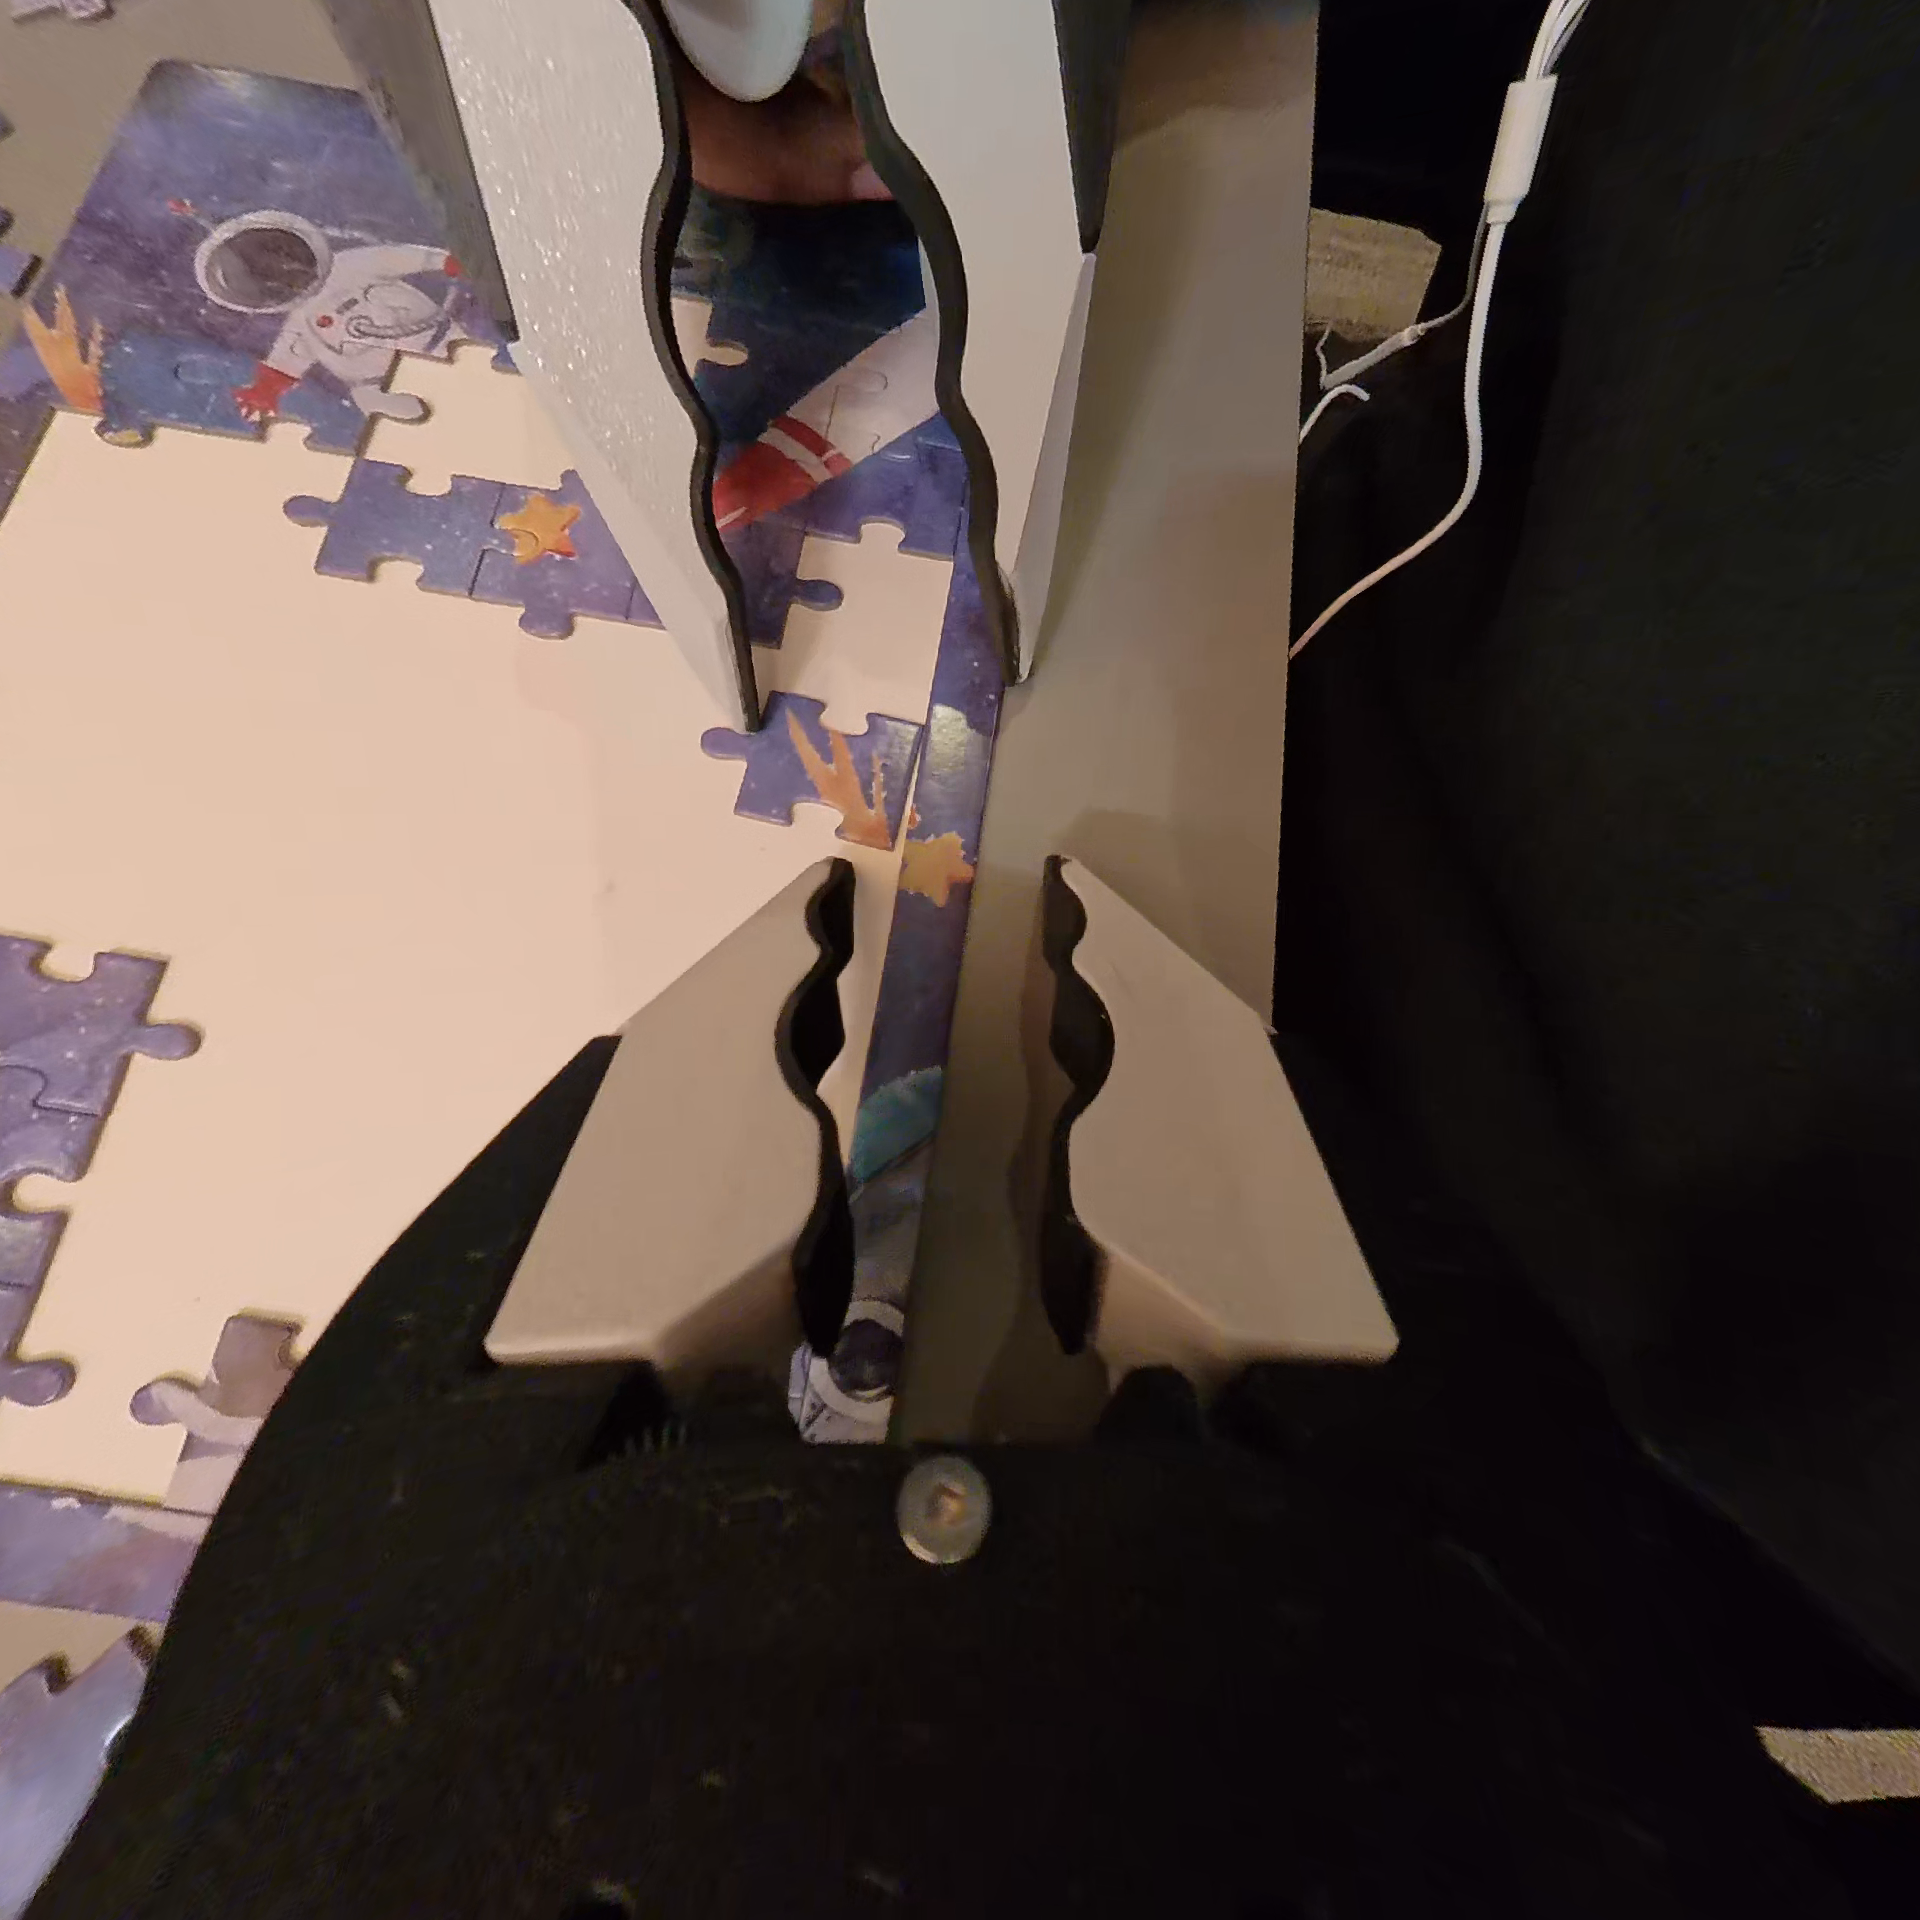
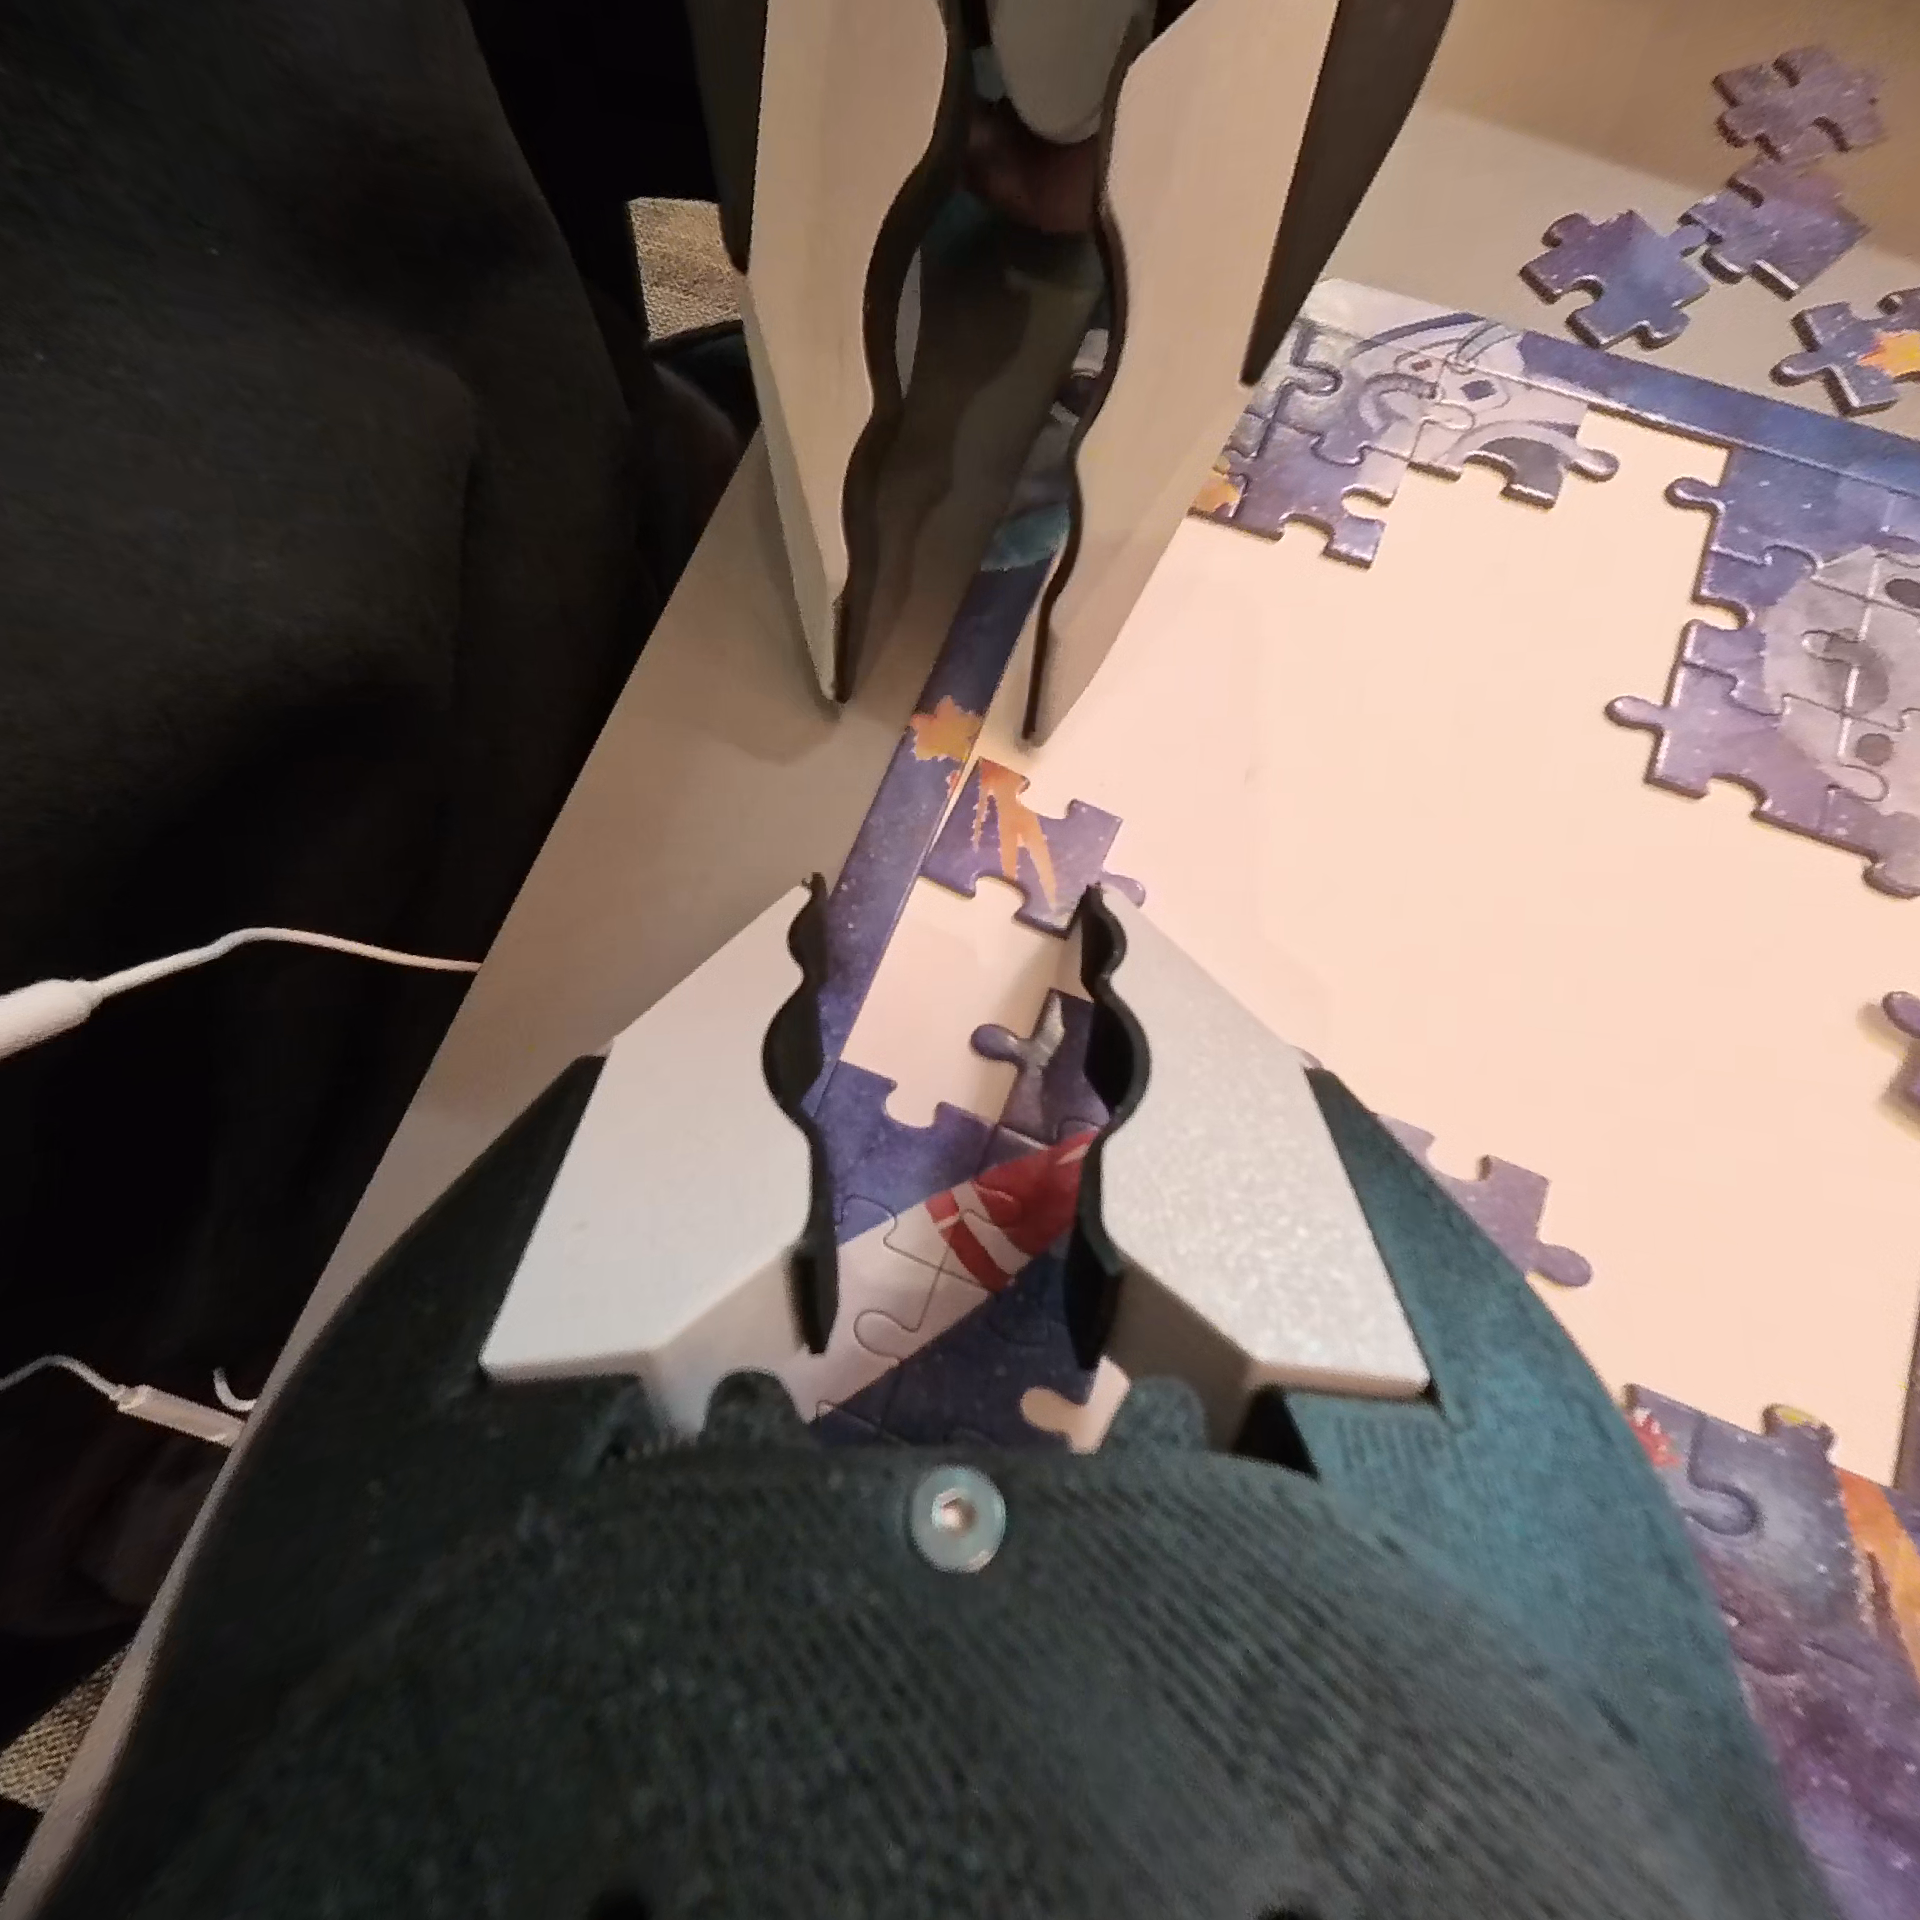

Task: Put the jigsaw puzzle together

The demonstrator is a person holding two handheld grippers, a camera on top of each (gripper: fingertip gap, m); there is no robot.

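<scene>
Both grippers hang over the near edge of a puzzle tray [image 1: 940,997] that sits on a pale counter [image 1: 1174,623], pointing at each other with one loose-looking puzzle piece [image 1: 821,774] between them. The left gripper [image 1: 948,868] has its fingers apart with nothing in them, straddling the tray's printed blue border. The right gripper [image 2: 951,894] also has its fingers apart and empty; in the left wrist view it comes down from the top of the frame, and one of its fingertips [image 1: 750,717] looks to be right at the piece's upper left corner, maybe touching, hard to say. The piece is dark blue with an orange comet streak, flat inside the tray, snug against the border near an orange star [image 1: 935,862], just above centre in the left wrist view. My guess at what could go wrong: that fingertip could skate the thin piece across the slick white tray floor, or tip it up onto the border. The tray is also close to the counter edge, so a shove sideways might slide the whole thing. An astronaut section [image 1: 312,301] sits upper left, and spare pieces [image 2: 1704,239] lie upper right in the right wrist view.
</scene>
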